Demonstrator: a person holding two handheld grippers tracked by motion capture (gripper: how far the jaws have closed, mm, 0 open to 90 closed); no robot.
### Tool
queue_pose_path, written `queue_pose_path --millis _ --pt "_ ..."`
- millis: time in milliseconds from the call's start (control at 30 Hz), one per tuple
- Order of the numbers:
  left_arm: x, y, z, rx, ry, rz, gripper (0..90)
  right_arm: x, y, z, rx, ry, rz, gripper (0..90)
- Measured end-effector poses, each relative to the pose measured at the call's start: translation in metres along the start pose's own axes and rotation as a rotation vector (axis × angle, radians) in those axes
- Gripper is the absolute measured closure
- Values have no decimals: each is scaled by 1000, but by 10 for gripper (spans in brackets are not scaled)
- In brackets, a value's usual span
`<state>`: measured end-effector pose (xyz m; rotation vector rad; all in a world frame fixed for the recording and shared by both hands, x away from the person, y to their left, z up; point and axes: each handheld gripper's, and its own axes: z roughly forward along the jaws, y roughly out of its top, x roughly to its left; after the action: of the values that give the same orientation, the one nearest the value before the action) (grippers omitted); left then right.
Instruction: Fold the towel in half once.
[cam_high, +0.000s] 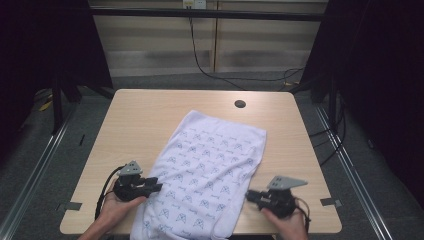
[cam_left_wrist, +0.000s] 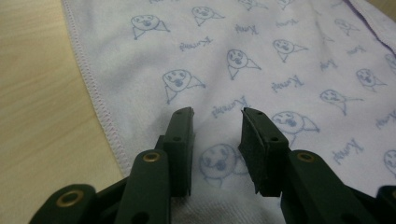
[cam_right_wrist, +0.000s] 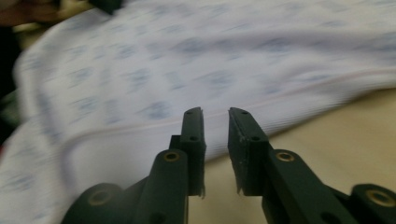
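The towel (cam_high: 207, 175) lay flat and slanted across the worktop (cam_high: 145, 115), its near end hanging over the front edge. No fold showed; the work appeared barely begun. The left gripper (cam_high: 156, 186) stood open over the towel's left hem, the right gripper (cam_high: 251, 195) open beside the right hem, neither gripping. Grey floor and dark curtains surrounded.

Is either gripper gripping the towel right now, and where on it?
Neither: left gripper open above the towel near its edge; right gripper open beside its hem.
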<state>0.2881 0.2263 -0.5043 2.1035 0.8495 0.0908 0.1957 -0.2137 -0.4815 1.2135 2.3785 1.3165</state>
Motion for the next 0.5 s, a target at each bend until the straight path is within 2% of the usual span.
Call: queue_pose_path --millis 33,67,100,133,167,200,233,267,300,333,400,500 --pt "0 -2 -2 -5 -3 -7 641 17 -4 5 8 60 -17 721" --pt "1 -3 -4 -3 -10 -13 641 17 -4 5 8 60 -17 721" --pt "2 -4 -4 -6 -19 -22 640 30 -7 9 24 103 -31 696" --pt "3 -4 -4 -7 -22 -22 641 39 -7 12 36 126 -58 681" --pt "3 -4 -4 -7 -24 -23 638 57 -9 19 60 183 -101 671" --pt "3 -4 -4 -8 -21 -20 638 57 -9 19 60 183 -101 671" --pt "2 -4 -4 -7 -20 -13 627 68 -13 30 106 226 -134 656" --pt "1 -4 -4 -9 -17 -10 621 71 -15 34 131 226 -151 656" --pt "1 -4 -4 -8 -18 -7 621 71 -15 34 131 226 -151 652" --pt "2 -4 -4 -13 -20 -12 620 72 -17 36 134 258 -150 653" --pt "3 -5 -4 -14 -27 -16 620 72 -17 35 137 260 -156 660" --pt "4 -4 -4 -16 -25 -14 621 74 -20 31 127 292 -154 659"
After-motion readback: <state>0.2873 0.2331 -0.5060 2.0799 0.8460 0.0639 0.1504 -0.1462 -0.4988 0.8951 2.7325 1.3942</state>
